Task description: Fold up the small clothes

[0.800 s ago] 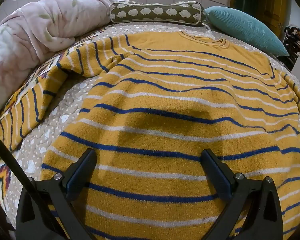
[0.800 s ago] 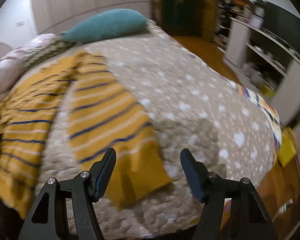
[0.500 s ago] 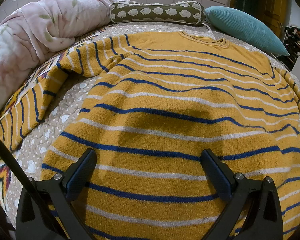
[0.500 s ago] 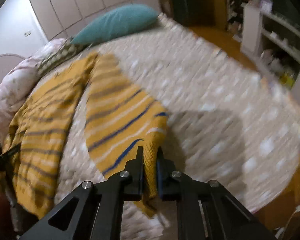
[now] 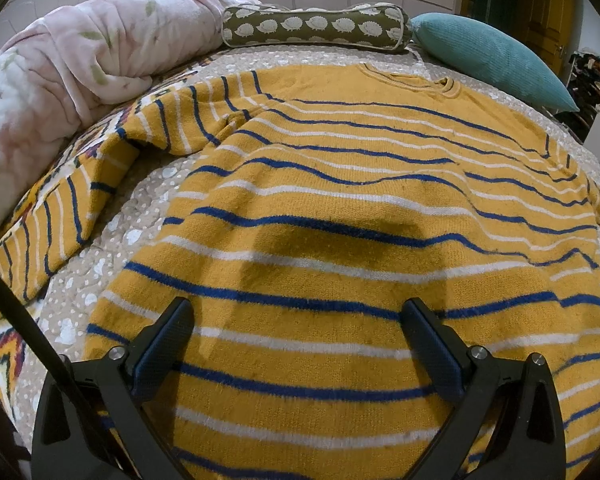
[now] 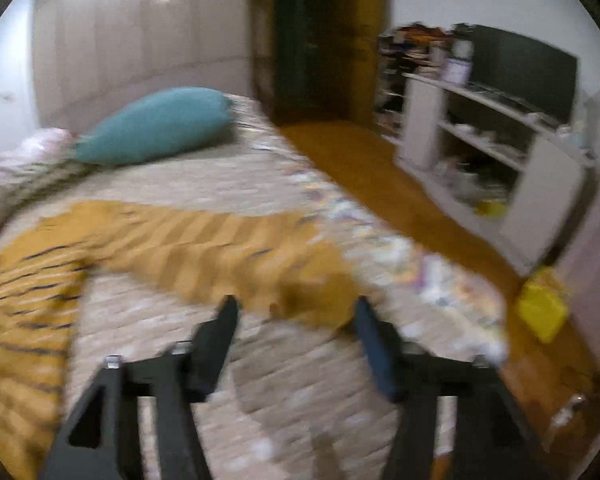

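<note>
A yellow sweater [image 5: 340, 208] with blue and white stripes lies spread flat on the bed, neck toward the pillows. My left gripper [image 5: 296, 320] is open and empty, hovering over the sweater's lower body. The right wrist view is blurred by motion: the sweater's right sleeve [image 6: 220, 248] lies stretched out sideways across the bed, its cuff [image 6: 316, 292] just beyond my right gripper [image 6: 296, 312], which is open and empty.
A pink duvet [image 5: 80, 60] is piled at the left, a hedgehog-print bolster [image 5: 316, 28] and a teal pillow [image 5: 492, 56] lie at the bed's head. The bed's right edge [image 6: 440, 280] drops to a wooden floor with white shelves [image 6: 492, 152].
The right gripper shut on the sleeve's cuff, pulled the sleeve outward to the right, then opened and let it go. The left gripper has not moved.
</note>
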The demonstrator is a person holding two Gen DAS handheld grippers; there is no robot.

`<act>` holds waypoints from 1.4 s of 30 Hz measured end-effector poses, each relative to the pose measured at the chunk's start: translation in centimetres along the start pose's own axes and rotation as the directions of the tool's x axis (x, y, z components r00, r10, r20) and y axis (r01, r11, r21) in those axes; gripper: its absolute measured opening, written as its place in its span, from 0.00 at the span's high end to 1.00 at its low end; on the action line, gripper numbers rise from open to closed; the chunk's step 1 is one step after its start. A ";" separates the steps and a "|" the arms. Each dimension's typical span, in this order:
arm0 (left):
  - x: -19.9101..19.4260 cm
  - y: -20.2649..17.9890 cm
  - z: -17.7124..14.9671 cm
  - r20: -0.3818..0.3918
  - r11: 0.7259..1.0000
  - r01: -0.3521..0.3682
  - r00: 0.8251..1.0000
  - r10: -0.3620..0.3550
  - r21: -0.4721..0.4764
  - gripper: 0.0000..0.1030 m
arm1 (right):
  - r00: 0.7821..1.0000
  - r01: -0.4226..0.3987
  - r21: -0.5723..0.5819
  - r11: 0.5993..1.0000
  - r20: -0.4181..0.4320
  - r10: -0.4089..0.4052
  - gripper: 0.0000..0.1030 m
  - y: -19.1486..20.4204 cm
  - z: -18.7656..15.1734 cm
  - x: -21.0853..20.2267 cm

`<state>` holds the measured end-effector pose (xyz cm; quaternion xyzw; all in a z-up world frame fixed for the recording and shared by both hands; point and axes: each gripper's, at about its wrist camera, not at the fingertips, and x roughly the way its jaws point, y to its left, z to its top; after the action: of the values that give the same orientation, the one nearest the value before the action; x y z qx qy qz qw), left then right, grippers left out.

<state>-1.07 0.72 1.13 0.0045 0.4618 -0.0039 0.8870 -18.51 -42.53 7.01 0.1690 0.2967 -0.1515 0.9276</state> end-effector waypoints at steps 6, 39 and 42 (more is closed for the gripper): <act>-6.2 4.2 -0.2 0.040 0.977 0.181 0.983 -0.178 -0.110 0.40 | 0.960 -0.227 0.009 0.974 -0.165 0.226 0.39 6.7 -1.6 1.4; -11.1 10.1 -11.4 -0.064 0.949 0.187 0.976 -0.209 -0.252 0.92 | 0.778 -0.454 -0.044 0.890 -0.507 0.372 0.91 14.7 -13.8 1.5; -12.1 10.2 -11.7 -0.043 0.951 0.195 0.976 -0.212 -0.239 0.89 | 0.767 -0.468 -0.006 0.884 -0.500 0.403 0.88 13.8 -13.3 1.4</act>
<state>-17.46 11.07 4.34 -0.1474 0.4869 -0.0408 0.8599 -18.83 -24.99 -0.95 0.2050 0.4810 0.1348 0.8417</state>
